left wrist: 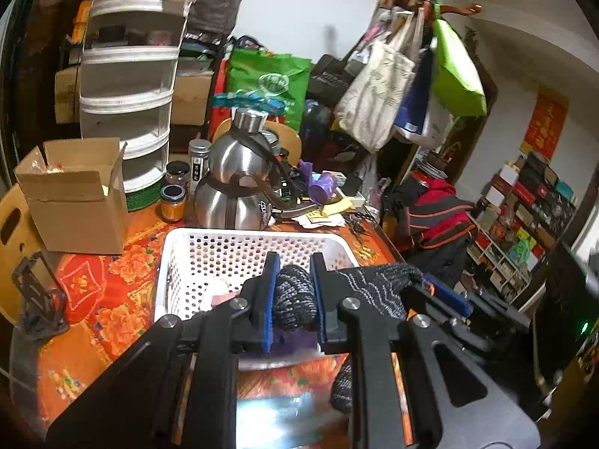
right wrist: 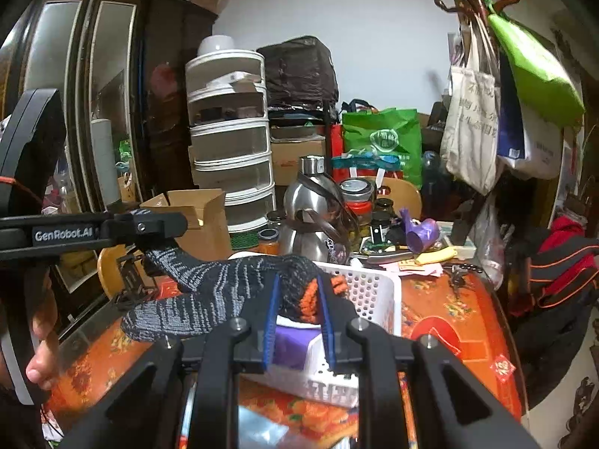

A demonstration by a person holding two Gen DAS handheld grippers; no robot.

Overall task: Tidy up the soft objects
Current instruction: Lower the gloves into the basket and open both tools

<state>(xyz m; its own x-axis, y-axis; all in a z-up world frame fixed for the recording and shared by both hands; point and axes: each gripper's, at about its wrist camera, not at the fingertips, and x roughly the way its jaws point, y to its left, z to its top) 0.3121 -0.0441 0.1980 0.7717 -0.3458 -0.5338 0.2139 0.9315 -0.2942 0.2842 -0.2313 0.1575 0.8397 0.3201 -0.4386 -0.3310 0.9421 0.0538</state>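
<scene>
Both grippers clamped on the knit sock (left wrist: 294, 295): left gripper (left wrist: 294, 299) and right gripper (right wrist: 297, 314) mid-frame above the white basket (left wrist: 224, 247); next, probably lower and release.

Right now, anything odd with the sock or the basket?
Yes. The sock is not in the basket: it hangs stretched between both grippers, above the basket's near rim. The left gripper pinches one end, the right gripper the orange-trimmed end, and a loose part droops over the tablecloth.

coarse knit sock (left wrist: 294, 295), perforated plastic basket (left wrist: 239, 250), glossy steel kettle (left wrist: 232, 183).
</scene>
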